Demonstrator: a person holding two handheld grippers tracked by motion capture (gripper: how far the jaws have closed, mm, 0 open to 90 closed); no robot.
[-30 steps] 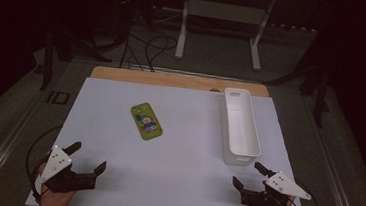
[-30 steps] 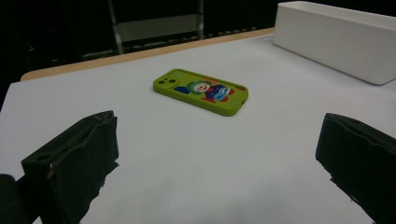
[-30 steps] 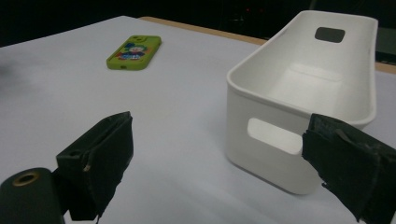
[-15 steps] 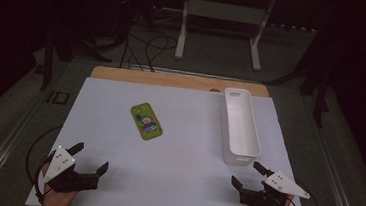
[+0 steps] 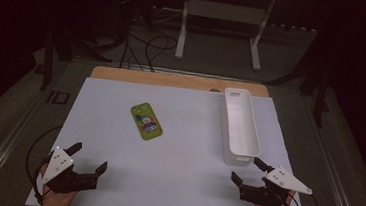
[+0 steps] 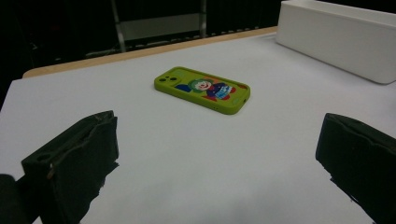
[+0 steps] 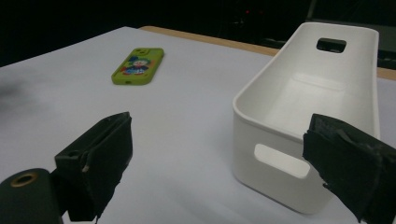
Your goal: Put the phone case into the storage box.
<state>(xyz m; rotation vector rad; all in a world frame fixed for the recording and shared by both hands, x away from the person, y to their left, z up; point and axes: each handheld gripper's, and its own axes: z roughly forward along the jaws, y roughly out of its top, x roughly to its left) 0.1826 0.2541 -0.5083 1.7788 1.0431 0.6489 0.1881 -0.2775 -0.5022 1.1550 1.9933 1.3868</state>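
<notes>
Left gripper [image 5: 89,158] and right gripper [image 5: 247,171]: jaws spread.

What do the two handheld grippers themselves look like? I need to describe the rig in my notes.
Both match: the left gripper and right gripper each have a black body with two blocky black jaws, whose padded faces look rough and frayed at the edges in the gripper views. A grey three-cornered plate with small dark dots sits on top of each, and a black cable trails back from each. No sleeves can be made out.

Phone [image 5: 146,121] left of bin [image 5: 240,126], on table [image 5: 174,182].
</notes>
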